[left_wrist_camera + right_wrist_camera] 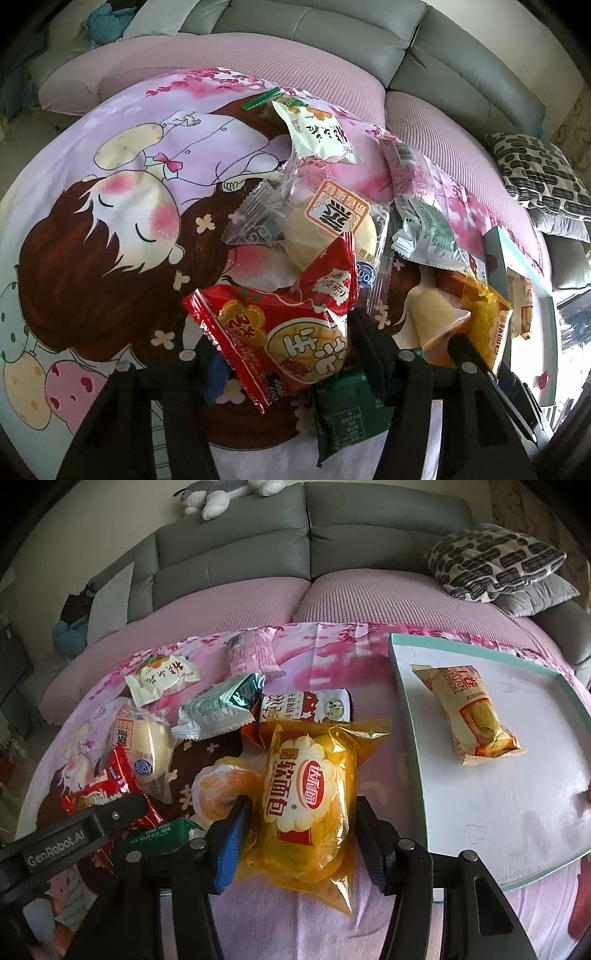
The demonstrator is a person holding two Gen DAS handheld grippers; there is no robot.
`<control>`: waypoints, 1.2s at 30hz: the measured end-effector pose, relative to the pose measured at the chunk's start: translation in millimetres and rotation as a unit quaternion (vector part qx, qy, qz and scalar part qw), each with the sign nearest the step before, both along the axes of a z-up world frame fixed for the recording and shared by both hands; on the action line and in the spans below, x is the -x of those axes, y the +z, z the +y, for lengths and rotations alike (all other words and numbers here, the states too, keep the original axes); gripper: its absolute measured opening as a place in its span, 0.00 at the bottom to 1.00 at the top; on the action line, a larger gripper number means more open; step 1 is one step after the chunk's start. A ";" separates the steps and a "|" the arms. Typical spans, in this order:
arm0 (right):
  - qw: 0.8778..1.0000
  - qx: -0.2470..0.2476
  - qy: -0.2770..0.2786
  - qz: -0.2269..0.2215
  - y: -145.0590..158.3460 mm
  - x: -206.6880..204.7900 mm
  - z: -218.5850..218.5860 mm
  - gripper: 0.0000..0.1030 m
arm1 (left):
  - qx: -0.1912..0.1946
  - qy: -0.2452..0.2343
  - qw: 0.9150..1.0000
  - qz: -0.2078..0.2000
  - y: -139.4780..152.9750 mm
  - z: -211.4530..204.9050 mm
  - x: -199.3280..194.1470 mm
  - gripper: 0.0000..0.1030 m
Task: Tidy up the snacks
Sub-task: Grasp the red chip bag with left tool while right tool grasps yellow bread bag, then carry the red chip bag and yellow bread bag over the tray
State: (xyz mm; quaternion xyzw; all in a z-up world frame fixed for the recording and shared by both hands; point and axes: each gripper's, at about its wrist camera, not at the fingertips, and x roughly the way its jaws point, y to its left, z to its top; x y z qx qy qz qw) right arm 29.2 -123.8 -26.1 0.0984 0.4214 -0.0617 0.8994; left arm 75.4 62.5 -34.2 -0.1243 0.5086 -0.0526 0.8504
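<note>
Two grippers sit low over my snack pile, each closed around a packet. My left gripper (280, 343) has its fingers narrowed onto a red snack packet (280, 332), which fills the gap between them in the left wrist view. My right gripper (303, 834) clamps a yellow soft-bread bag (310, 805), its blue-padded finger (231, 849) pressing the bag's left side and the black one the right.

Just beside the left gripper, a dark green packet (347, 410) lies under its right finger. Between the two held packets, a round orange-and-white cake (218, 794) rests against the bread bag. A little farther left, a clear-wrapped steamed bun (147, 738) leans on the red packet. Beyond the bread bag lie a silver-green foil packet (218, 709) and a brown-and-white biscuit pack (306, 709); farther still, a white packet with Chinese print (162, 675) and a pink roll pack (251, 653).

All rest on a pink cartoon bedsheet (325, 657). To the right, a white tray with a teal rim (498, 812) holds one yellow cake packet (476, 716), well apart from the pile. At the far edge stands a grey sofa (314, 535) with a patterned cushion (495, 561).
</note>
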 end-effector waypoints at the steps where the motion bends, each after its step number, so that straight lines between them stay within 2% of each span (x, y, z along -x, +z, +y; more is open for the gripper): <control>1: 1.000 -0.003 -0.002 -0.001 0.4 0.3 -1.0 0.52 | 0.000 0.000 1.000 0.000 -0.1 -0.1 0.0 0.60; 4: 1.000 -0.012 -0.005 -0.002 1.5 1.0 -4.5 0.47 | 0.000 0.000 1.000 0.000 0.0 -0.1 0.0 0.60; 9: 1.000 -0.021 -0.003 -0.005 2.9 1.6 -5.8 0.45 | 0.000 0.003 1.000 0.000 0.9 -0.2 -0.2 0.60; 18: 0.999 -0.025 -0.009 -0.028 13.9 7.8 -10.9 0.45 | 0.000 0.012 1.000 -0.005 6.8 5.0 2.3 0.59; 25: 0.999 -0.023 -0.005 -0.038 19.2 9.2 -10.2 0.45 | 0.002 0.017 1.000 -0.017 15.3 8.8 5.0 0.52; 36: 0.999 -0.023 -0.007 -0.048 25.1 12.4 -13.1 0.44 | 0.007 0.030 0.998 -0.047 35.7 16.5 10.9 0.50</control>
